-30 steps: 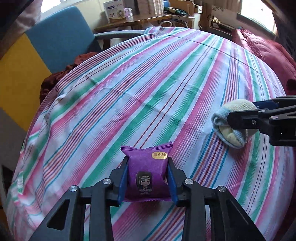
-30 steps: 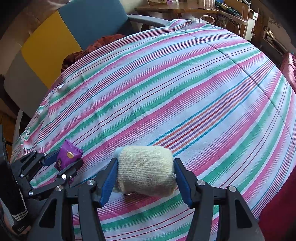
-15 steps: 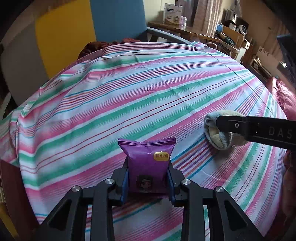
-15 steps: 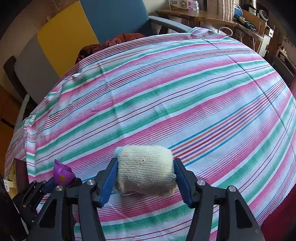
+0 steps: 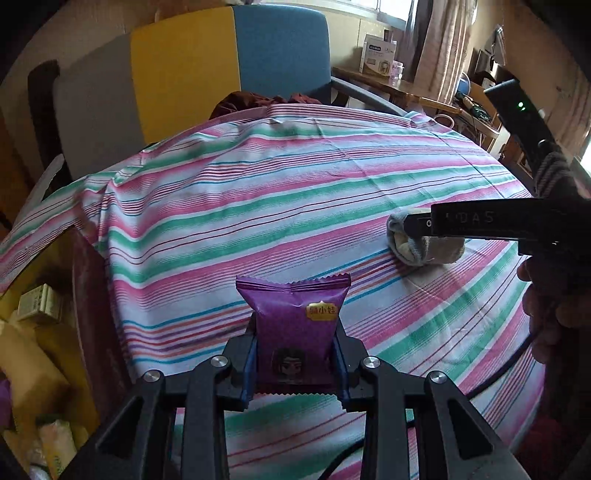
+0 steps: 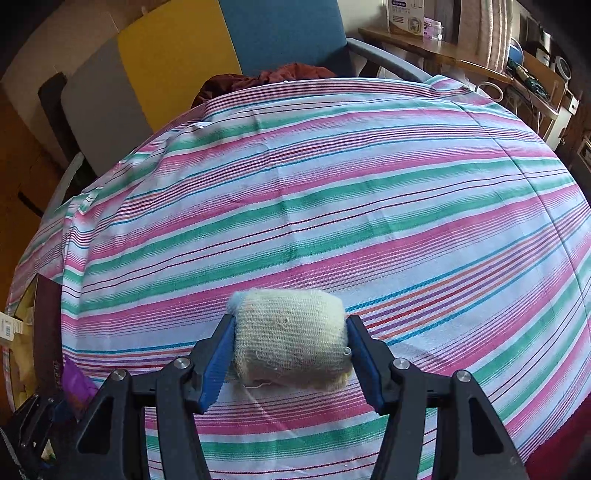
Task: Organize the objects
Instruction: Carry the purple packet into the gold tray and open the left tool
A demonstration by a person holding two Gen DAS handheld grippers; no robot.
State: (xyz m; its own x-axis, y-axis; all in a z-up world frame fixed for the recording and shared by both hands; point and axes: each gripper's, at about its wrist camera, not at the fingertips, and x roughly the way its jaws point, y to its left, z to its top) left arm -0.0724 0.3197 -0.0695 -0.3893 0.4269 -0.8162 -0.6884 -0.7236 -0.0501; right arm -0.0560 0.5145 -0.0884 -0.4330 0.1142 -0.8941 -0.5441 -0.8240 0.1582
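Left gripper [image 5: 293, 363] is clamped on a purple snack packet [image 5: 293, 325]; the blue pads press both of its sides. The packet stands upright between the fingers, crimped top edge up, with a yellow label and a small cartoon figure on its front. It is held above the striped bedsheet [image 5: 258, 206], near the sheet's left edge, where the cloth drops away beside a dark wooden side.

Right gripper [image 6: 290, 350] grips a rolled sock [image 6: 290, 338], cream knit with a pale blue edge at its upper left. Jaws stand partly apart, both blue pads pressed against the roll's ends. From the left wrist view the same sock [image 5: 424, 245] sits low over the sheet toward its right edge; whether it touches the cloth cannot be told. A person's hand [image 5: 546, 310] holds that gripper's handle at the right rim of the view.

The packet [image 6: 75, 387] also shows at the lower left of the right wrist view, well apart from the sock.

Beyond the sheet's far edge: a blue, yellow and grey panel [image 5: 207, 62], a crumpled dark red cloth [image 6: 266, 79], and a wooden desk [image 6: 436, 48] bearing a white box [image 6: 404, 14].
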